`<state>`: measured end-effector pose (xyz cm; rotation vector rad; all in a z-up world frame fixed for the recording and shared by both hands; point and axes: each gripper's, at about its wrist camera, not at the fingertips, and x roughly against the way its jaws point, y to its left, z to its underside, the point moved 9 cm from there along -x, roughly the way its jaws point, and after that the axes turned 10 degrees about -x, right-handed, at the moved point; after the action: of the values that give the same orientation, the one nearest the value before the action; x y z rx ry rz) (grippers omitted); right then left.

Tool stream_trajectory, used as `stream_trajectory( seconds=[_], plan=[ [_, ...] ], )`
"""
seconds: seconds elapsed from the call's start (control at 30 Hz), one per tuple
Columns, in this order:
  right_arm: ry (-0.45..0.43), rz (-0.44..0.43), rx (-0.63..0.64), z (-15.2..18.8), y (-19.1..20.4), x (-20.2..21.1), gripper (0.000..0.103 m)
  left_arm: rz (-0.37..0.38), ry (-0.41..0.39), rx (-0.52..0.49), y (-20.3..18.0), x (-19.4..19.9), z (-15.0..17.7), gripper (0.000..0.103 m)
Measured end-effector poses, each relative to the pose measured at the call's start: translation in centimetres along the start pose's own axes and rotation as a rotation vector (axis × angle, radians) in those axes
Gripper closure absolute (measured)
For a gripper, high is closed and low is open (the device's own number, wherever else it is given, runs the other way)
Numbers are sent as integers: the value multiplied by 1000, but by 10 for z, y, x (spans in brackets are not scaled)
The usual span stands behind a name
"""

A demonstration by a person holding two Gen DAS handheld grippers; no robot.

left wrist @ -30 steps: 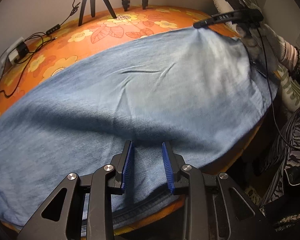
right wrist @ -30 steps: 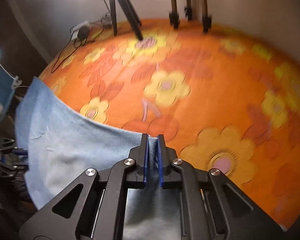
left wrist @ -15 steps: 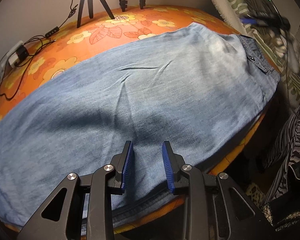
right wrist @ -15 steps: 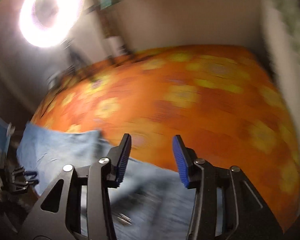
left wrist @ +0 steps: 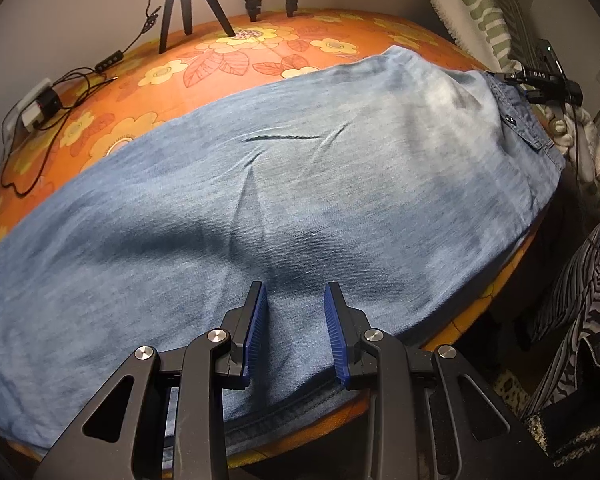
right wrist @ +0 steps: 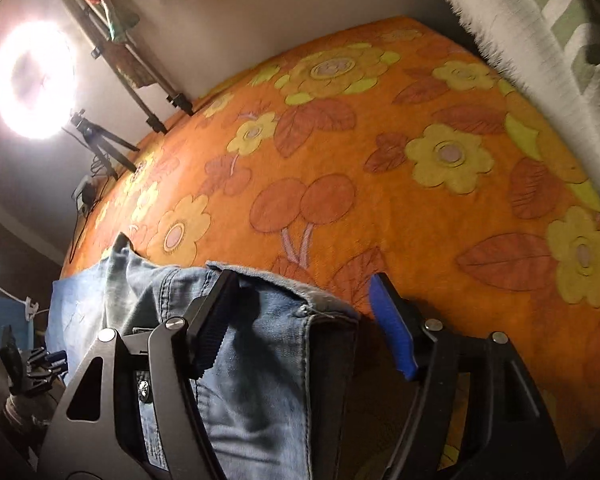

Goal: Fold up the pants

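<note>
Left wrist view: light blue denim pants (left wrist: 300, 184) spread flat along the near edge of the orange flowered tablecloth (left wrist: 260, 56), waistband end at the far right, a few shallow creases mid-leg. Left gripper (left wrist: 294, 300) poised over the near hem side, blue pads parted with denim lying under the gap, not pinched. Black tripod (left wrist: 188, 4) and a second stand at the back by the wall; a cabled adapter (left wrist: 40, 104) at the left edge. Right gripper (left wrist: 540, 84) small at the far right by the waistband, held in a light-sleeved hand. Right wrist view: right gripper (right wrist: 300, 320) with jaws just opened wide, the waistband corner of the pants (right wrist: 260, 340) between the blue pads (right wrist: 392, 328) but untouched. Ring light (right wrist: 36, 80) glaring at upper left; green-patterned white fabric (right wrist: 540, 20) at upper right. No containers visible.
</note>
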<state>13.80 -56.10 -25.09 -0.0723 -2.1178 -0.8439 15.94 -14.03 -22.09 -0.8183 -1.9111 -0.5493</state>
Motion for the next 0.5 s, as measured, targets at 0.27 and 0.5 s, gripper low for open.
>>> stream_trajectory(
  seconds=[0.27,0.5],
  plan=[
    [7,-60,0,10,11,-5,74,2,-2,-5,0,0,0,75],
    [-153,113,82,15,39,39,89,0,-5,-9,0,0,0,75]
  ],
)
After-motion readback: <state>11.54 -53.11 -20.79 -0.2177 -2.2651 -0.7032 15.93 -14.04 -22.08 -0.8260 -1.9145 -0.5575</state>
